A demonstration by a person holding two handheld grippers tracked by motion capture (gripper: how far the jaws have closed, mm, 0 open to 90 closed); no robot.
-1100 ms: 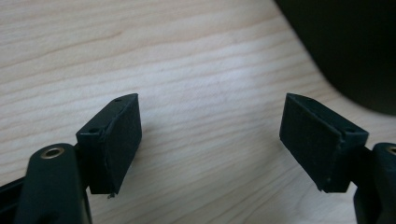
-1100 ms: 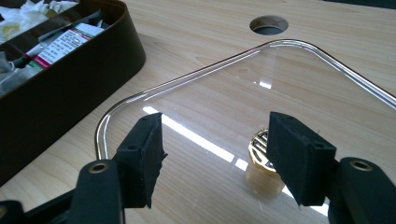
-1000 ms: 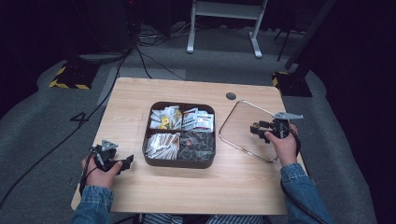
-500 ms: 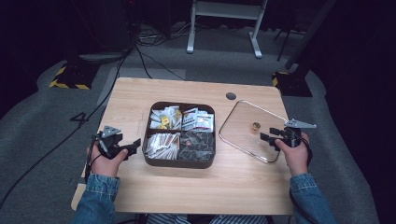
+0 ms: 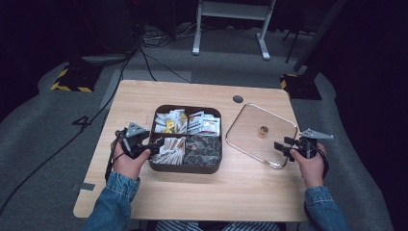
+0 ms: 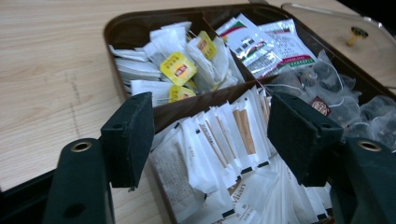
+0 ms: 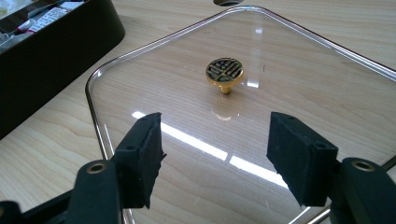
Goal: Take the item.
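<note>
Overhead, left hand-held gripper (image 5: 155,146) reaches the box's (image 5: 185,168) rim. Its own camera: jaws, just narrowed, spread empty above sachets (image 6: 219,140); picking one needs lowering. Right hand-held gripper (image 7: 215,154) gapes empty before the lid (image 7: 303,84).

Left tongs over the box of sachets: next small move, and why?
Probably lower the left tongs a little onto the white paper sachets in the near-left compartment of the dark brown four-compartment box. Their jaws have just been closing, yet still stand apart above the sachets, gripping nothing. The clear glass lid with the gold knob already lies on the table, so the box is open.
</note>
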